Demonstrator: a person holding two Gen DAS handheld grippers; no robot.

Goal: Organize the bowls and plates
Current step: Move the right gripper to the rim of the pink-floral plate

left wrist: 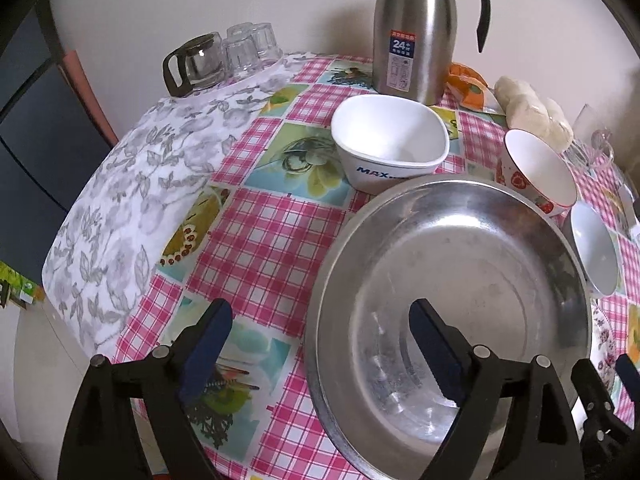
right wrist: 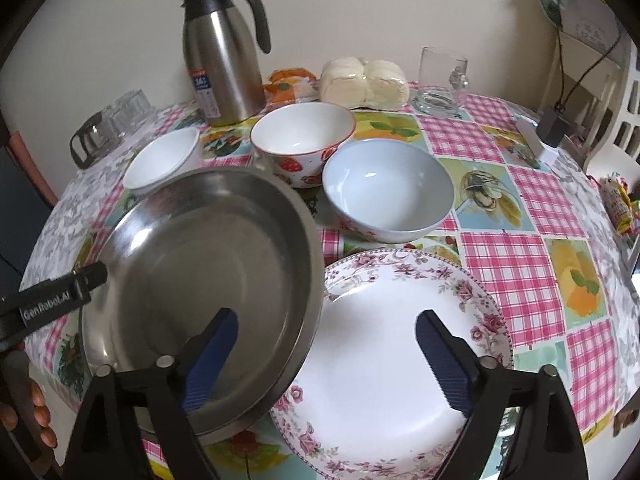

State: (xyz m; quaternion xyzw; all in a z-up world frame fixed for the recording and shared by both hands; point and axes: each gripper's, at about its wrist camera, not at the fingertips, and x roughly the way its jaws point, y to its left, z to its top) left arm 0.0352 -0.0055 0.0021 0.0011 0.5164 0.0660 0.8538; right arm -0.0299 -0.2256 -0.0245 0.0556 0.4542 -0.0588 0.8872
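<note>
Near the front edge of the round table with the pink checked and fruit-print cloth (right wrist: 520, 264), the wide shallow stainless steel plate (right wrist: 208, 280) lies with its right rim overlapping the left rim of the white plate with the pink flower border (right wrist: 384, 360); I judge it half-stacked at best, tilted on that rim rather than seated, though the fisheye makes the lean hard to read; the left gripper (left wrist: 320, 348) straddles the steel plate's left rim with its blue-padded fingers (left wrist: 208, 344) well apart and pressing nothing; the right gripper (right wrist: 324, 356) hangs over the seam between the two plates, its jaws equally wide and empty.

Behind the plates, toward the table's back edge, three bowls stand singly and unstacked: the white squarish bowl with blue lettering (left wrist: 390, 146) at the left, the round white bowl with strawberry print and red rim (right wrist: 302, 142) in the middle, the pale blue-grey round bowl (right wrist: 388, 188) at the right, just beside the floral plate's far rim; so the nesting of bowls is all left to do.

Room is tight at the back, where the tall brushed steel flask with black handle (right wrist: 222, 60), the clear glass mug (right wrist: 442, 80) and the wrapped white buns (right wrist: 364, 82) line the edge; the cloth's left side and right front quarter lie open for setting a stack.
</note>
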